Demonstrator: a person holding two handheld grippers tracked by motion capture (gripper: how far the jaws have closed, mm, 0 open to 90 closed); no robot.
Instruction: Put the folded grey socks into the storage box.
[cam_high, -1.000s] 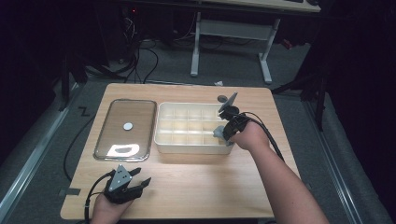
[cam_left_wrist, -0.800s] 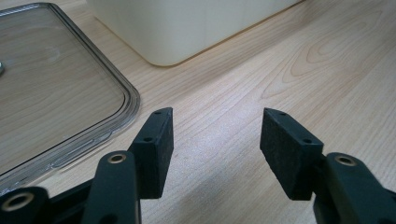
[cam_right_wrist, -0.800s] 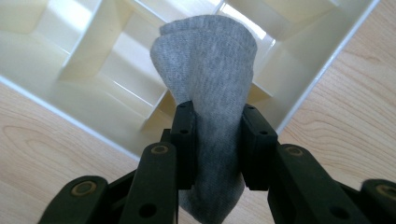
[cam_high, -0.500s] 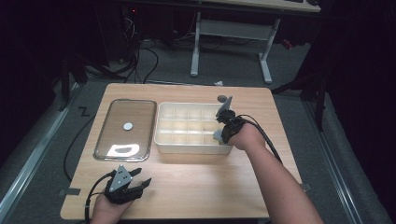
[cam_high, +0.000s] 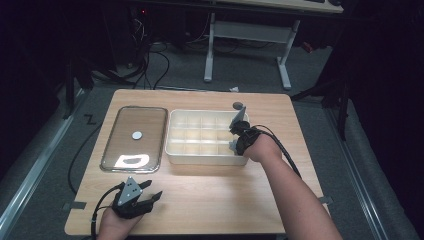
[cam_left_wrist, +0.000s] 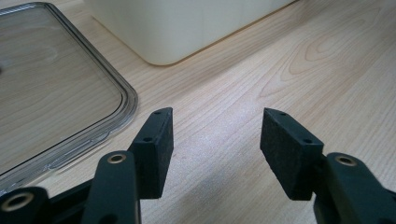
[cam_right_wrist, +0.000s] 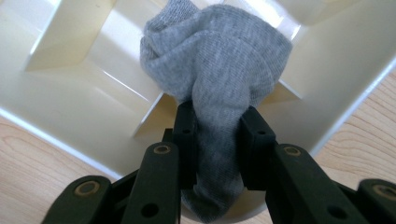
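Right tongs pinch a grey sock, its bundle hanging over the divided box at the frame's centre. In the high view those tongs sit at the box's right edge, mid-frame. The job looks like dropping the sock into one cell: best to centre the bundle over a single compartment, clear of the dividers, lower it, then let go. Left tongs gape with nothing between them, low on the counter, beside the clear lid at upper left.
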